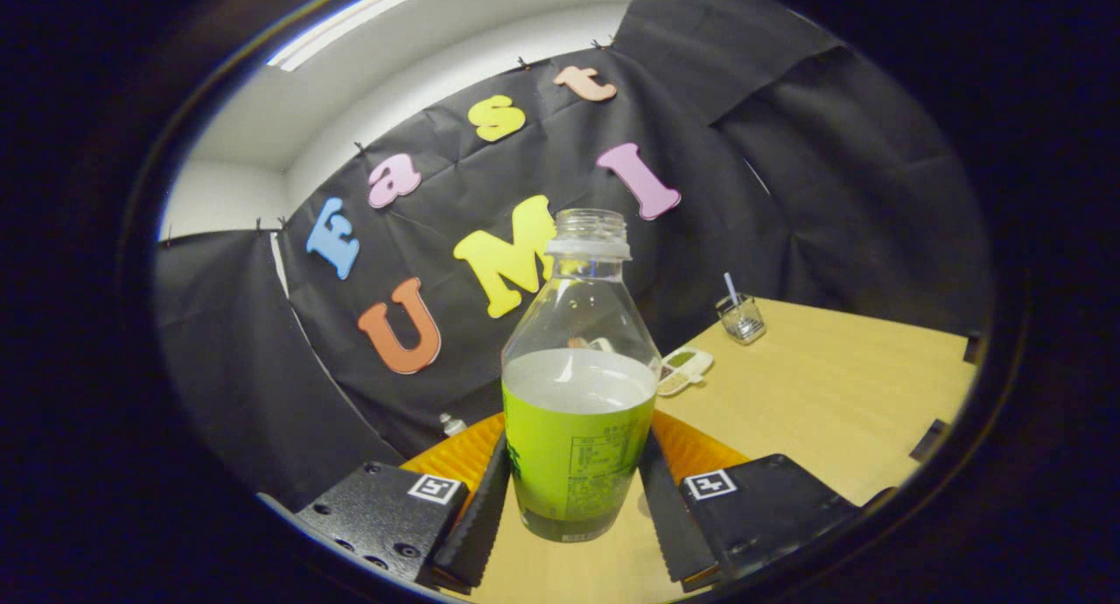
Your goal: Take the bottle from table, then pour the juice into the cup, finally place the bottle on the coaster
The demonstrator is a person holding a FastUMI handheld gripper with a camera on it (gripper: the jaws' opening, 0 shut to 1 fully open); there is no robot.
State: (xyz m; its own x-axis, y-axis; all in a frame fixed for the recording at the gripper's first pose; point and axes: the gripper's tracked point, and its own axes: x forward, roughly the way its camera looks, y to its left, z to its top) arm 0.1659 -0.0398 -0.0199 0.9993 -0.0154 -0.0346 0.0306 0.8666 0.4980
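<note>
Between the ribbed fingers [492, 499], clamped: clear plastic bottle [579, 385].

Gripper [577, 508] tilted, fingers [477, 521] pressing in from both sides, jaws part closed, clamped on load held between.

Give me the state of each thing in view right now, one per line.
bottle: upright, cap off, partly full of juice, held between the fingers.
gripper: shut on the bottle, one finger pressing each side.
coaster: orange, lies flat on the table behind the bottle, nothing visibly on it.
cup: upright far back on the table, a straw standing in it; fill level too small to tell.
</note>
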